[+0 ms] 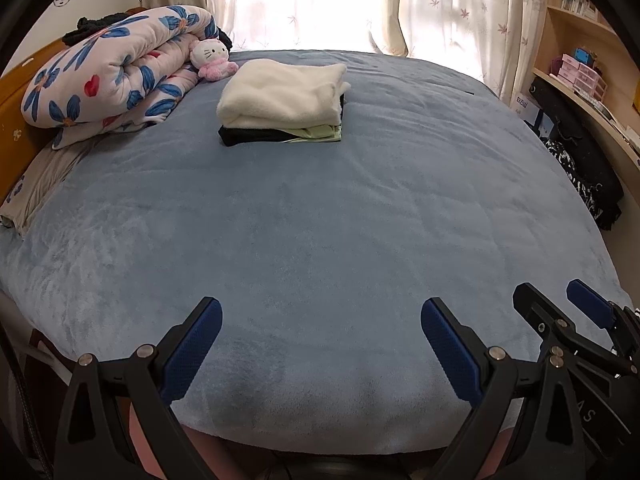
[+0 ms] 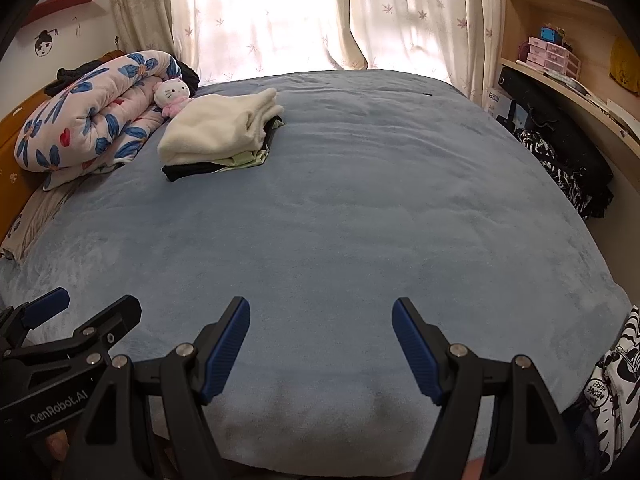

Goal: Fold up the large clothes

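Both claws hang side by side over the near edge of the bed (image 1: 320, 220), tilted down toward its blue fleece cover; the left gripper (image 1: 320, 320) stands released, its blue pads spread wide with only bare blanket showing between them; the right gripper (image 2: 320, 320) is likewise released, jaws apart and nothing caught in them; each one shows at the edge of the other's view, so they sit close together.

The folded clothes (image 1: 282, 100) lie well away from both claws, far up the bed toward the curtained window (image 1: 312, 0); it is a neat stack, a cream fleece piece (image 2: 218, 128) on top, a pale green layer (image 2: 240, 159) under it and a black one (image 2: 188, 171) at the bottom; just beside the stack, touching or nearly so, sits a small white and pink plush cat (image 1: 210, 58), leaning against a rolled flowered quilt (image 1: 112, 68) at the headboard side; a black and white printed garment (image 2: 618, 376) hangs off the near right corner of the bed; wooden shelves (image 2: 560, 40) line the right wall
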Motion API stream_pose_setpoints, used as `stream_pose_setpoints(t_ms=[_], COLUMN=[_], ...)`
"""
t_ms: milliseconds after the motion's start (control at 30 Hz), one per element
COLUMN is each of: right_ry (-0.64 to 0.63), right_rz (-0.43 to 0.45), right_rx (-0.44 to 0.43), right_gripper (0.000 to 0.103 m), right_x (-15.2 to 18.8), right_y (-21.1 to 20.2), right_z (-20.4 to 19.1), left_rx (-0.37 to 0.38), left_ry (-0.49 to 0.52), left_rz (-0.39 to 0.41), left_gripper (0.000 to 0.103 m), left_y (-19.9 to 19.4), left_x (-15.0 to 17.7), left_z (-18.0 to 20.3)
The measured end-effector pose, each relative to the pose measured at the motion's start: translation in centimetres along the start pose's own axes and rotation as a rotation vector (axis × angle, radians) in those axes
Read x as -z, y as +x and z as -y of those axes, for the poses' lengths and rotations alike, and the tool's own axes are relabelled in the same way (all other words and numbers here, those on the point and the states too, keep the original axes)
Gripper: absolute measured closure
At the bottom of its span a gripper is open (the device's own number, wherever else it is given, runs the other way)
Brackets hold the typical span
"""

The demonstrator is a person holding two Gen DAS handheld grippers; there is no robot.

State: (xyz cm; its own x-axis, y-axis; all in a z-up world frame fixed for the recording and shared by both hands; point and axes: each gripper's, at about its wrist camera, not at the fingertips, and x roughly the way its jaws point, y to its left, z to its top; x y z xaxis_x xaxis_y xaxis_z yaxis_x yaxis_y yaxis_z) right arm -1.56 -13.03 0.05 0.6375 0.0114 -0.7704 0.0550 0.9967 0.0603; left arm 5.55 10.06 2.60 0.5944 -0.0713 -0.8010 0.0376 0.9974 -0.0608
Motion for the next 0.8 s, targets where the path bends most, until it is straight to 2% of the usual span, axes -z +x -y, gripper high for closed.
stream_pose_setpoints(t_ms=[800], right_ry=[0.004], right_rz=[-0.005], right_rx=[0.008], right_gripper=[0.029], right_x=[0.38], right_y=[0.54], right_z=[0.25], left_rx=[0.002], left_ry=[0.007], left_rz=[-0.022], left_gripper=[0.004], left_y=[0.44], left_x=[0.06], left_z=[0.33])
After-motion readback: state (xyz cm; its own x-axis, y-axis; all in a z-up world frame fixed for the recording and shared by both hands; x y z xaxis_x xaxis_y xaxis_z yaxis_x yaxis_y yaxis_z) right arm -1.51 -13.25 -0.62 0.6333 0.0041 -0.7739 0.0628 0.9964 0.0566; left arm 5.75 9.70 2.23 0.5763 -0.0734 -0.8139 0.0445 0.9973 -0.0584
